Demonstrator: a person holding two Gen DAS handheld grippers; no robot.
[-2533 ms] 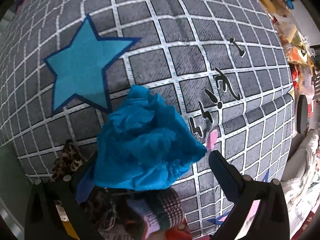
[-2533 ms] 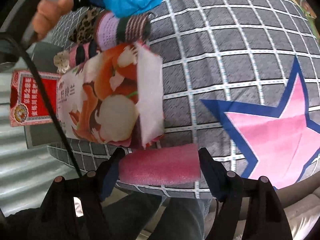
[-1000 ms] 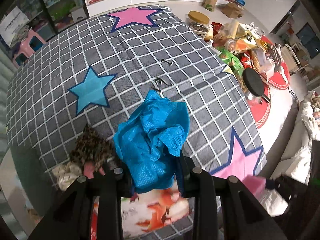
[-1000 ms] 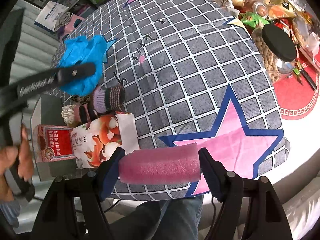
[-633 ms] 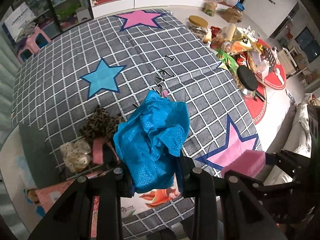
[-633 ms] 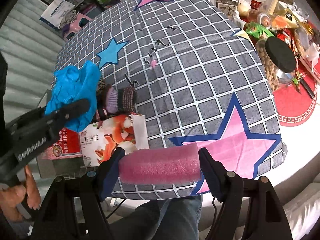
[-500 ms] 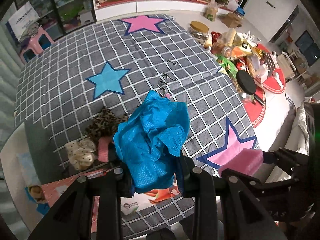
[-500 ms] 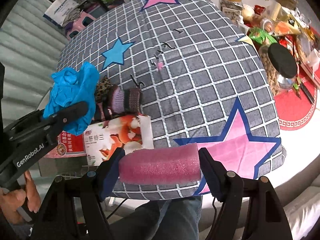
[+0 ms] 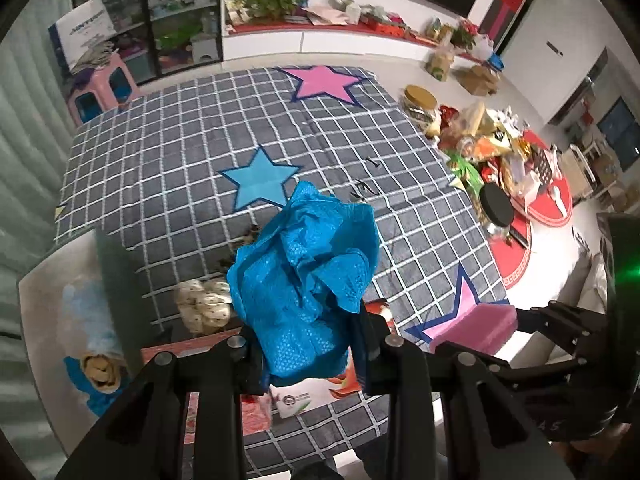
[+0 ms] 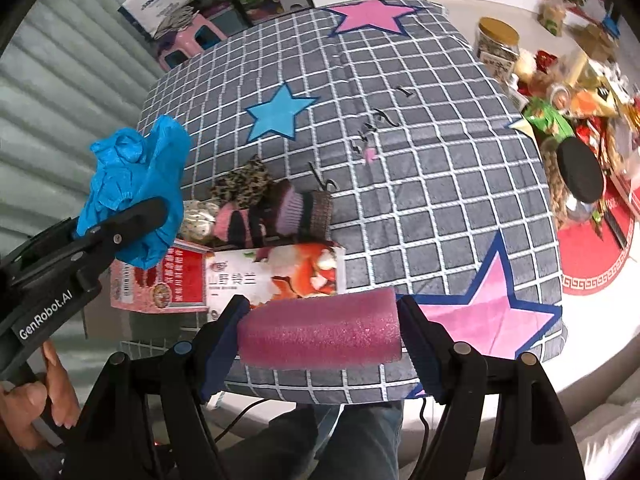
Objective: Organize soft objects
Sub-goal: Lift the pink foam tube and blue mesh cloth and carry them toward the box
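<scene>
Checked quilt (image 10: 420,168) is serving as landmark. Left gripper (image 9: 306,344) hovering above its near edge, jaws narrow, pinching blue crumpled cloth (image 9: 308,288), probably carrying it off for sorting. Right gripper (image 10: 320,334) just beside, jaws wide-ish, clamping pink foam roll (image 10: 320,334) endwise so it's not squashing.

Crumpled blue cloth (image 9: 306,292) pinched in left gripper (image 9: 308,356) jaws, prob. above grid blanket (image 9: 168,152).

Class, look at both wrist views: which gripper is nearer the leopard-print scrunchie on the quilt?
Left. The left gripper, holding the blue cloth, hangs beside the leopard-print scrunchie; the right gripper is further off, beyond the printed packet.
</scene>
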